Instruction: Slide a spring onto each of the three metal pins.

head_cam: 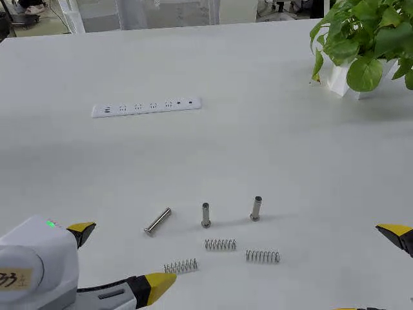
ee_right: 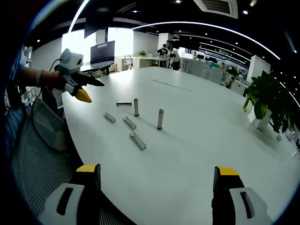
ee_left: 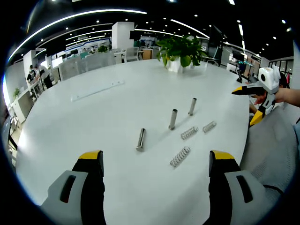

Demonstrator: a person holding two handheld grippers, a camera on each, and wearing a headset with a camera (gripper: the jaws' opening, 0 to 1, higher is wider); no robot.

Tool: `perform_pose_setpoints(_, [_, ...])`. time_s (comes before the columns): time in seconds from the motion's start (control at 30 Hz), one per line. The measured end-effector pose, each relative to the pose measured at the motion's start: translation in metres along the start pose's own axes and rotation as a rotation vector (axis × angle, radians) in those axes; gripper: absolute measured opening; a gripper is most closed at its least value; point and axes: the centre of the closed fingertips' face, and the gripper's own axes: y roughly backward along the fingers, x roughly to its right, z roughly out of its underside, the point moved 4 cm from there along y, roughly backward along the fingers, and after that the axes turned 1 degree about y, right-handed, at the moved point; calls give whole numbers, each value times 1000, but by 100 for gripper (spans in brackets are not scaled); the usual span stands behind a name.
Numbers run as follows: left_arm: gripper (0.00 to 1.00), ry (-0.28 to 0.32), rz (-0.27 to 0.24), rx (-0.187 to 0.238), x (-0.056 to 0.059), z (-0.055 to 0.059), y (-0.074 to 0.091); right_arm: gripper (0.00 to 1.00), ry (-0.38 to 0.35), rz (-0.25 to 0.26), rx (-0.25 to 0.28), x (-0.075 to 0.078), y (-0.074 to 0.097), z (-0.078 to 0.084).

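On the white table (head_cam: 271, 142) one metal pin (head_cam: 158, 221) lies flat, and two more pins (head_cam: 206, 215) (head_cam: 256, 208) stand upright to its right. Three loose springs (head_cam: 181, 265) (head_cam: 220, 244) (head_cam: 262, 256) lie just in front of them. My left gripper (head_cam: 119, 255) hovers open at the near left, close to the nearest spring (ee_left: 180, 156), holding nothing. My right gripper (head_cam: 377, 271) is open at the near right edge, well away from the springs (ee_right: 137, 140) and the upright pins (ee_right: 160, 119).
A white power strip (head_cam: 146, 107) lies farther back on the left. A potted green plant (head_cam: 361, 45) stands at the far right corner. The table's near edge runs just behind both grippers, with a mesh chair (ee_right: 47, 122) beside it.
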Motion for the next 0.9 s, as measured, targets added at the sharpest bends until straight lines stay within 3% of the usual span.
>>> perform_pose_setpoints(0.07, [89, -40, 19, -22, -1, -1, -4, 100, 1, -2, -1, 1, -2, 0])
perform_pose_setpoints(0.23, [87, -58, 40, -51, -6, 0, -16, 100, -2, -5, 2, 3, -5, 0])
perform_pose_setpoints(0.43, [82, -62, 50, -73, -12, -6, -26, 100, -2, -7, -5, 5, -7, 2])
perform_pose_setpoints(0.6, [75, -31, 48, -78, -23, -12, -37, 100, 0, -10, -9, 4, -9, 2])
perform_pose_setpoints(0.73, [69, -23, 49, -107, -29, -14, -47, 100, -2, -11, -19, 4, -11, 3])
perform_pose_setpoints(0.9, [60, -61, 53, -138, -33, -14, -60, 100, -2, -8, -19, 4, -11, 4])
